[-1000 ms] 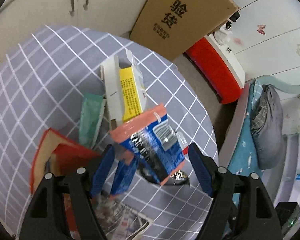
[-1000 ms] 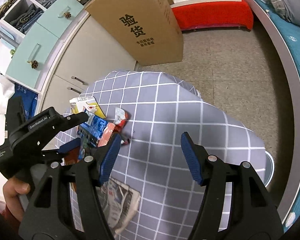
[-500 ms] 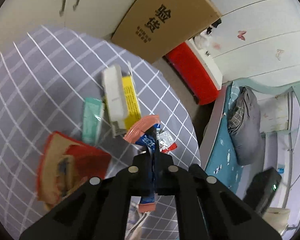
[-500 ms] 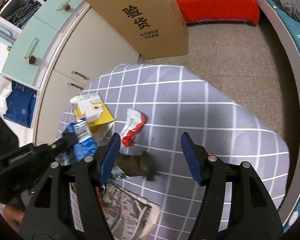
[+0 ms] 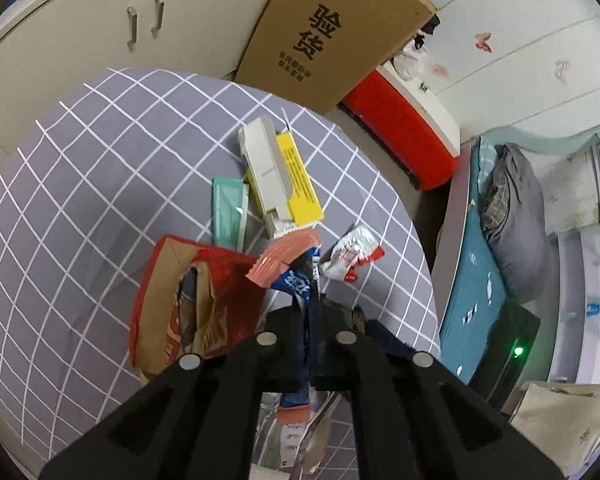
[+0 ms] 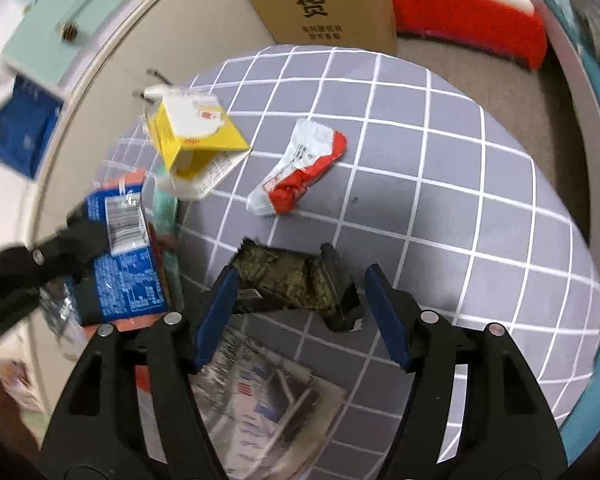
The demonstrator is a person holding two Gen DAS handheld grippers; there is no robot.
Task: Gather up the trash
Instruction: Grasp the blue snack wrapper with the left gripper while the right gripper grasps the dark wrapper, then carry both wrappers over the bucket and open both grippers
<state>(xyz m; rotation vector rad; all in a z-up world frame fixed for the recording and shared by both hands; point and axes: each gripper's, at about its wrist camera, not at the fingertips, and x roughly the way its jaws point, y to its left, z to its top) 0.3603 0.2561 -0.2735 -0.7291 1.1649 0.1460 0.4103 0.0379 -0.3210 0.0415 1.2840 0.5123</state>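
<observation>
My left gripper (image 5: 311, 316) is clamped on one blue-and-orange snack wrapper (image 5: 290, 258), lifted above the checked tablecloth (image 5: 100, 184). My right gripper (image 6: 300, 312) is spread wide around one dark green packet (image 6: 290, 278) near the cloth's near edge. Also on the cloth are one red-and-white wrapper (image 6: 300, 170), one yellow carton (image 5: 284, 176), one teal packet (image 5: 228, 210), one red paper bag (image 5: 192, 300) and one newspaper (image 6: 260, 396).
</observation>
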